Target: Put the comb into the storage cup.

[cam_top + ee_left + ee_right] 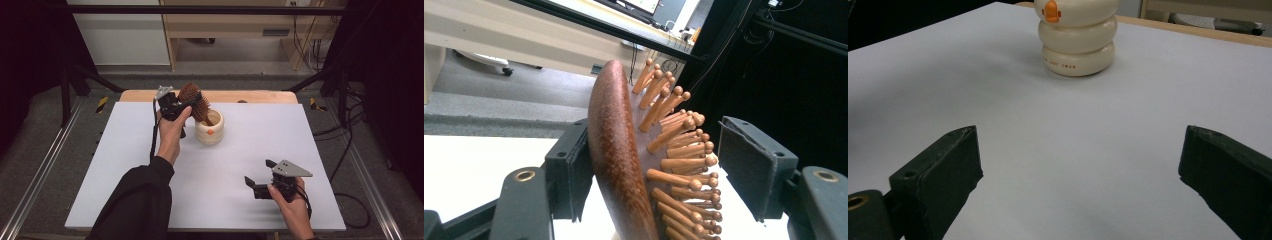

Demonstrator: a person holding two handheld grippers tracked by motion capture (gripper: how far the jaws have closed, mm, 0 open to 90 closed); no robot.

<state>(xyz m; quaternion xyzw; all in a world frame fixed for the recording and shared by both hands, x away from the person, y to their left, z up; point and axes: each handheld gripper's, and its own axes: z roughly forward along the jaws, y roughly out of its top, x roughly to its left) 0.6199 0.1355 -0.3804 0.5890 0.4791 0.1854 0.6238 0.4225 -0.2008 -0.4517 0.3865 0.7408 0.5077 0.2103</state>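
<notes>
High view: the wooden hairbrush stands handle-down in the cream cup, apparently self-supported, between the spread, non-pinching jaws of the left gripper, while the right gripper idles wide apart.

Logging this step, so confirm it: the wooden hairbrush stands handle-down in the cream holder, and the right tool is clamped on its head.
Wrong hand. The left tool is at the hairbrush head, jaws around it with a gap on the bristle side, per the left gripper view. The right tool sits open and empty. The handle does stand in the cream holder.
</notes>
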